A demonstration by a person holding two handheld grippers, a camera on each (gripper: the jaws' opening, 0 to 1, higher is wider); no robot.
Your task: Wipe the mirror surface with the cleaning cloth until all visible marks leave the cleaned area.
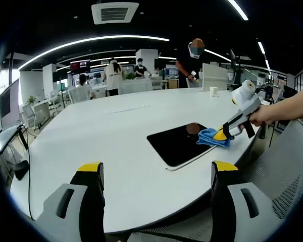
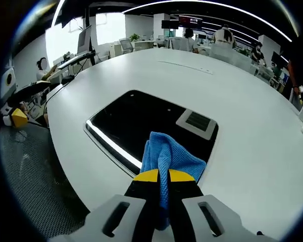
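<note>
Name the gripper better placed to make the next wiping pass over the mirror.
Right. The right gripper is shut on the blue microfibre cleaning cloth, which already lies on the dark flat mirror. The left gripper is open, holds nothing and hangs back from the mirror over the white table.

Right hand-held gripper [image 2: 164, 176] clamped; left hand-held gripper [image 1: 156, 174] spread wide.

No legible text, label, brand, number or sign in either view. A wall screen [image 1: 80, 65] far behind the table glows reddish in the left gripper view, its content too small and blurred to read; the same goes for it in the right gripper view. The grippers, cloth and mirror carry no visible markings.
</note>
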